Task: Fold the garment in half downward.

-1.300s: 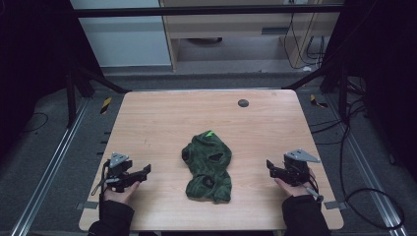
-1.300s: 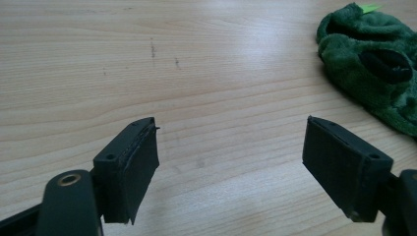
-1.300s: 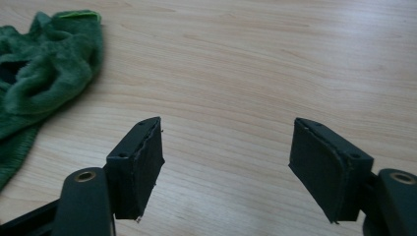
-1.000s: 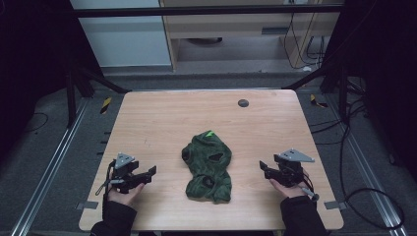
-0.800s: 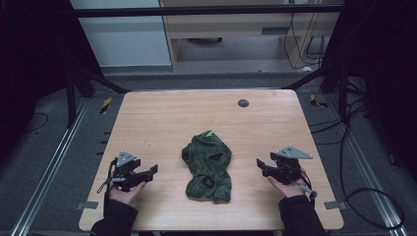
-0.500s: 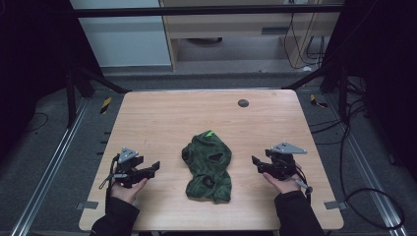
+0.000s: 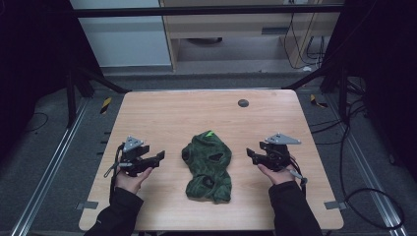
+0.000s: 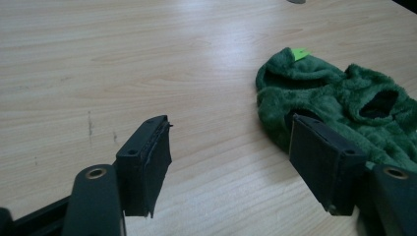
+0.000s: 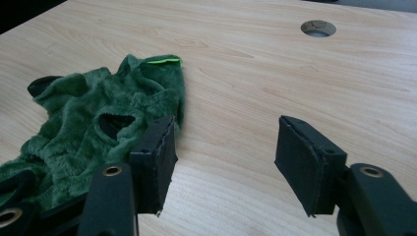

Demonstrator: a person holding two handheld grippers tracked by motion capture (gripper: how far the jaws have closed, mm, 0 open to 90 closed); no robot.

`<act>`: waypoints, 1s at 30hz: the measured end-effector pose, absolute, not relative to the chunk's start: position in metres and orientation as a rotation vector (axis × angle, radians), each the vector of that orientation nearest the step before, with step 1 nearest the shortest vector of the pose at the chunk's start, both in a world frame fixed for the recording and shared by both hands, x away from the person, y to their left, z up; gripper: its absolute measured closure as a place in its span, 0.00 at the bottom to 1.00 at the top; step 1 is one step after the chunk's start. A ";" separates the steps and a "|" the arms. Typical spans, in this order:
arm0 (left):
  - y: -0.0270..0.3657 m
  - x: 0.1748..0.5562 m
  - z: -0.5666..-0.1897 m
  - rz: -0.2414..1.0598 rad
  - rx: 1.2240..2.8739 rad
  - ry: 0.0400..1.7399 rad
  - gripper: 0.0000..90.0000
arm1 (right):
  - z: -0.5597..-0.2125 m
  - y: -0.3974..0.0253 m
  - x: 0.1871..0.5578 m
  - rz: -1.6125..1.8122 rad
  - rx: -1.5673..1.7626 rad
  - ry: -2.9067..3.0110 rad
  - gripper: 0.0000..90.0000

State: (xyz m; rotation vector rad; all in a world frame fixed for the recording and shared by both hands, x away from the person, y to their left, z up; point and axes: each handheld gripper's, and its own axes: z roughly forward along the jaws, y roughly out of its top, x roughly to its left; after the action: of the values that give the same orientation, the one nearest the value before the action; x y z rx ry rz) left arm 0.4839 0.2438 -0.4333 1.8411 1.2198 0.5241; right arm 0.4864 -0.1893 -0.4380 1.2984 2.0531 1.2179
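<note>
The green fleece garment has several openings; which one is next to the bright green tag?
On the green fleece garment, it is the opening at the far end, just under the bright green tag. The other openings lie lower on the fleece, toward the person.

The right gripper (image 9: 223, 162) view cuts off the green garment (image 9: 88, 132) at its left edge, hiding its lower end.

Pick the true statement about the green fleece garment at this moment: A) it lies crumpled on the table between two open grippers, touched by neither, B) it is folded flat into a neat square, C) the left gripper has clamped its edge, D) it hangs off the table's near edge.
A: the green fleece garment lies crumpled on the table, with the left gripper and right gripper on either side, jaws apart and holding nothing.
</note>
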 end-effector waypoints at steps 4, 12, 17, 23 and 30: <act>0.243 0.491 -0.428 0.526 1.821 1.219 0.36 | -0.435 -0.186 0.491 1.217 1.295 2.057 0.46; 0.235 0.505 -0.426 0.513 1.820 1.204 0.38 | -0.431 -0.179 0.502 1.227 1.292 2.064 0.49; 0.225 0.514 -0.427 0.497 1.839 1.188 0.39 | -0.429 -0.170 0.508 1.224 1.283 2.083 0.50; 0.214 0.521 -0.430 0.497 1.873 1.165 0.40 | -0.428 -0.159 0.517 1.224 1.269 2.094 0.51; 0.203 0.529 -0.431 0.494 1.890 1.144 0.41 | -0.433 -0.151 0.525 1.238 1.292 2.101 0.52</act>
State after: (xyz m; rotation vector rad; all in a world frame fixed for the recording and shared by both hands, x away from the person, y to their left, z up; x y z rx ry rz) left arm 0.5291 0.2033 -0.4308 1.8904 1.1440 0.4943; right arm 0.5248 -0.1514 -0.4333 1.2921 2.1010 1.2376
